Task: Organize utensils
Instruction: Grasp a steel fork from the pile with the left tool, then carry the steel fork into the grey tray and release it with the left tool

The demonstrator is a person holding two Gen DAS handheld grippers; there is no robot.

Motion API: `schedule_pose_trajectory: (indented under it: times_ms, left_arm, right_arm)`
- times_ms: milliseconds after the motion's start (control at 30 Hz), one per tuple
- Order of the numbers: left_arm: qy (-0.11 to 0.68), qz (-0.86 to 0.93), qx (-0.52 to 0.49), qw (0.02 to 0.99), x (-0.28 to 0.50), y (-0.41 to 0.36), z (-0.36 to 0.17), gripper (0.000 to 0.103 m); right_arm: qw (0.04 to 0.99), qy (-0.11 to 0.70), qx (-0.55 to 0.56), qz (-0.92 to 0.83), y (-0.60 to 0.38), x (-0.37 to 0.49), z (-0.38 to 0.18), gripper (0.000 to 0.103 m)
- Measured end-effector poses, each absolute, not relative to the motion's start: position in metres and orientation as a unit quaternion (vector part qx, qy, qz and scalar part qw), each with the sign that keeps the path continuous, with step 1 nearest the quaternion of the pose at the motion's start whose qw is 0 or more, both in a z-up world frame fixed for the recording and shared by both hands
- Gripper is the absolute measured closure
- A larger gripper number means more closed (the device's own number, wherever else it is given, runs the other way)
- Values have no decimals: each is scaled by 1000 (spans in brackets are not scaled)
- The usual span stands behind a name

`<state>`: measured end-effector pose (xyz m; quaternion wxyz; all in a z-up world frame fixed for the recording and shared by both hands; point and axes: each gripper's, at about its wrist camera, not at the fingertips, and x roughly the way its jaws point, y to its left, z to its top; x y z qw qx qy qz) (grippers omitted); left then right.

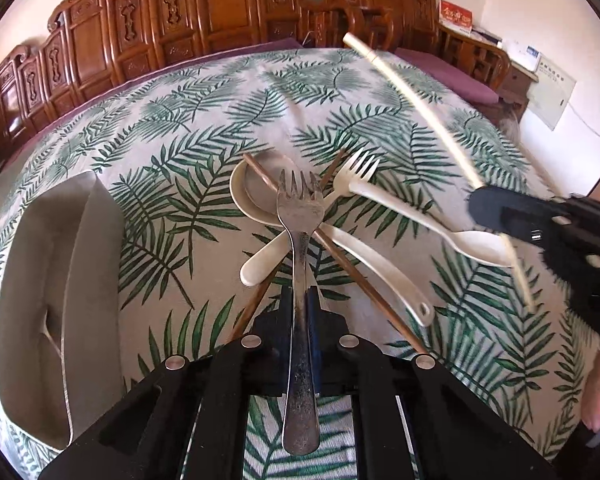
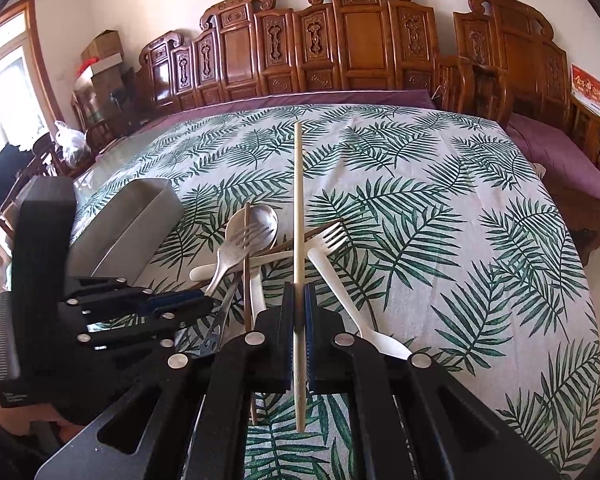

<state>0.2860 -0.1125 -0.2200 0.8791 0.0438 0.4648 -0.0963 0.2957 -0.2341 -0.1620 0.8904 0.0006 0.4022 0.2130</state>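
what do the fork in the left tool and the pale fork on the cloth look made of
Fork in the left tool: looks like metal, likely stainless steel; grey, with dull speckled reflections on the handle.
Pale fork: probably plastic or a similar composite; cream, matte, uniform colour, no shine.

Carved wooden bench point(image 2: 340, 40), purple cushion point(image 2: 556, 160), cardboard boxes point(image 2: 106, 56).

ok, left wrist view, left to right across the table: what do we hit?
Grey container → metal fork held in the left claw → white plastic fork → pale chopstick held in the right claw.
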Motion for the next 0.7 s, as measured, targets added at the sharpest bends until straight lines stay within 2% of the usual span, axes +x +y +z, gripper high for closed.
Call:
schedule_pose_trajectory:
  times_ms: [700]
  left_arm:
    - [412, -111, 27, 904, 259, -62, -156, 96]
  right_arm:
    - [882, 397, -20, 252, -194, 278, -154, 97]
